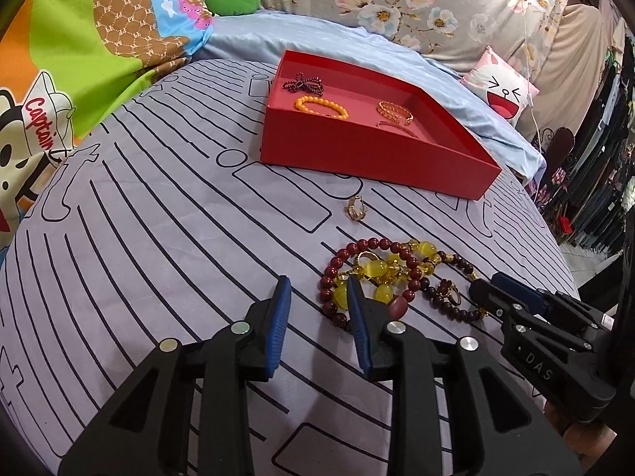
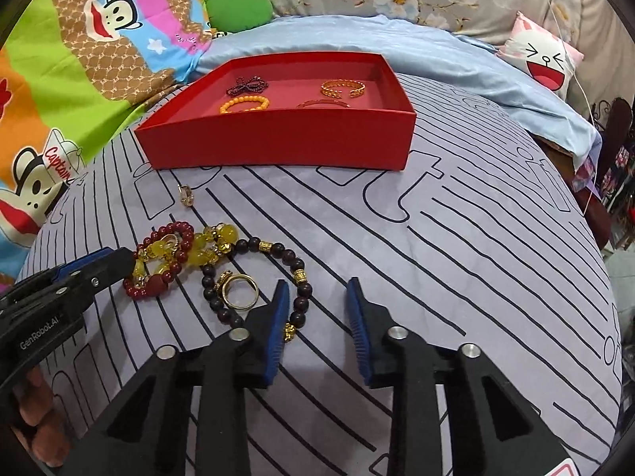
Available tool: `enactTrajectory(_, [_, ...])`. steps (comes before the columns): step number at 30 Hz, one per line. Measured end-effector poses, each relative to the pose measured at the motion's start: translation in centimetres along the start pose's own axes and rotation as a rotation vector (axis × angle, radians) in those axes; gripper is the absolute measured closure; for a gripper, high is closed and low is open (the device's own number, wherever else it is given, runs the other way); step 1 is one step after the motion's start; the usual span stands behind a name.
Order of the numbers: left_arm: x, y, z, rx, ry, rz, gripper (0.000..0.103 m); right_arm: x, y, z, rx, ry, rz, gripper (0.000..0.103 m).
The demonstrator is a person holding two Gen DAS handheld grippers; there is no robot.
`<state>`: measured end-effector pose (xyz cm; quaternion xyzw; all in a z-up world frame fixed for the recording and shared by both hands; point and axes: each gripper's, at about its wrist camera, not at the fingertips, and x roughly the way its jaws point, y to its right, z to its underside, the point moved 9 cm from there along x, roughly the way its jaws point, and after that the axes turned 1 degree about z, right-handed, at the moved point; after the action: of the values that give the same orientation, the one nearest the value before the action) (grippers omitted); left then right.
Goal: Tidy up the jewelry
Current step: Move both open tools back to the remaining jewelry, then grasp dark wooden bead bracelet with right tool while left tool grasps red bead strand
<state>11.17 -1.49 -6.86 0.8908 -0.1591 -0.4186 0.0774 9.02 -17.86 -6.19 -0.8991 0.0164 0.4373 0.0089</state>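
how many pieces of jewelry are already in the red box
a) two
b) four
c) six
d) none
b, the red box holds a dark beaded piece, an orange bead bracelet, a gold chain bracelet and a thin bangle.

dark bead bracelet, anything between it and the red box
Nothing visible: bare striped sheet lies between the dark bead bracelet and the red box; only the box's low front wall must be cleared.
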Motion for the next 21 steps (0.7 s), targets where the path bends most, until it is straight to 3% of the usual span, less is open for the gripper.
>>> enactTrajectory(5, [0.1,0.4,0.1,0.022,-0.006,-0.008,0.075,-0.2,0.4,0.3,0.020,0.001,-0.003,0.094])
enactTrajectory(13, [-0.1,0.4,0.4,0.051,-0.015,-0.018,0.076,-0.6,0.7,0.9,0.036,-0.002,-0.012,0.094])
enactTrajectory(15, [-0.2,0.1,0.6,0.071,-0.020,-0.047,0.082,-0.7,0.8,0.9,0.037,-0.002,-0.014,0.094])
enactTrajectory(21, [-0.7,-1.0,0.7,0.068,-0.018,-0.079,0.082,-1.0,0.9,1.3,0.048,-0.001,-0.025,0.094])
